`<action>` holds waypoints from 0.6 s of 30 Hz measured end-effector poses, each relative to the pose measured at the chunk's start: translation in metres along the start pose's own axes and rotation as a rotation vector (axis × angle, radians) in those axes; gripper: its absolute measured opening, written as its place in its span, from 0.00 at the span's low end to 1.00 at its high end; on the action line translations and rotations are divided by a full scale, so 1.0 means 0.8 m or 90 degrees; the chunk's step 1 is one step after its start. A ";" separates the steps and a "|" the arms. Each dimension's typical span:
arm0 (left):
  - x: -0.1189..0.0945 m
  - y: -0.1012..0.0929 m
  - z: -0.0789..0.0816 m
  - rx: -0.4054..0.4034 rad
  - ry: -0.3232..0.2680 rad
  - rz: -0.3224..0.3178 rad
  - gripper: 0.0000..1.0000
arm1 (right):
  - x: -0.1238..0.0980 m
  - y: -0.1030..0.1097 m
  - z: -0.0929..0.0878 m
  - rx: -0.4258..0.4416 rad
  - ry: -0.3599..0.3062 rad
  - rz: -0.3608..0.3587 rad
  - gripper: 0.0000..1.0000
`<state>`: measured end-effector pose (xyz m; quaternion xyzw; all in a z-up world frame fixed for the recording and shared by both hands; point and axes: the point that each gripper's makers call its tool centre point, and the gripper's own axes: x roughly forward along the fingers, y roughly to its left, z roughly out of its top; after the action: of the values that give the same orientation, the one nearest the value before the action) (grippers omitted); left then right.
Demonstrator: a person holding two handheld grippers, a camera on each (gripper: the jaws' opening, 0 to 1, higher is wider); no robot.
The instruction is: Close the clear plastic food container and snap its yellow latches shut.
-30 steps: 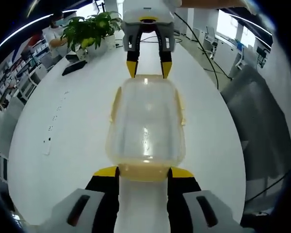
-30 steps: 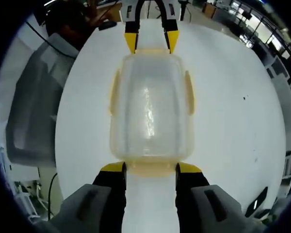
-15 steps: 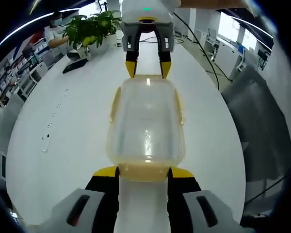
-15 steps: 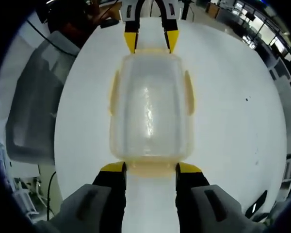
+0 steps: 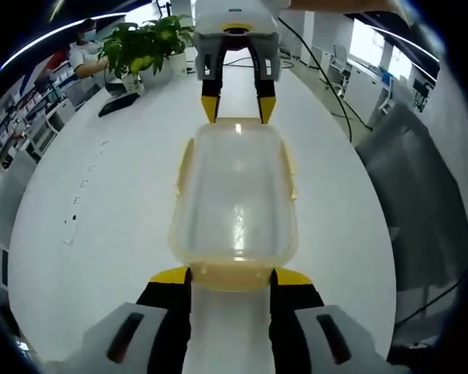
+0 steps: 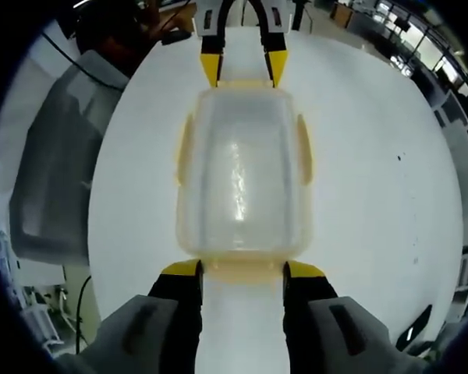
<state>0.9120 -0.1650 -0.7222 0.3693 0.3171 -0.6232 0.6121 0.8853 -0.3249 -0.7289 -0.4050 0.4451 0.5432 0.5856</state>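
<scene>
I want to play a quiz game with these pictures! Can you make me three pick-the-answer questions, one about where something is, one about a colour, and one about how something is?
1. Where is the clear food container?
A. between the two tongs, on the white table
B. on the floor
C. inside a drawer

2. What colour are the tips of the left tongs?
A. red
B. yellow
C. green

3. How are the right tongs set?
A. shut tight
B. open, one tip at each near corner of the container
C. holding a spoon

Answers: 1 A, the tongs face each other at its two ends. 2 B, both tips are yellow. 3 B, a gap shows between the tips.
</scene>
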 end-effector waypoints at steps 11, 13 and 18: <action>-0.001 0.000 -0.002 0.008 0.008 0.009 0.36 | 0.001 0.002 -0.004 0.010 0.002 0.004 0.39; -0.003 0.001 -0.001 0.005 0.007 0.013 0.38 | 0.001 0.004 -0.005 0.013 0.003 0.008 0.41; -0.015 0.001 0.005 -0.020 -0.006 0.023 0.41 | -0.008 0.008 -0.007 0.035 -0.010 0.000 0.41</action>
<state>0.9125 -0.1621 -0.7101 0.3620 0.3171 -0.6086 0.6308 0.8787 -0.3315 -0.7246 -0.3847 0.4554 0.5337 0.5998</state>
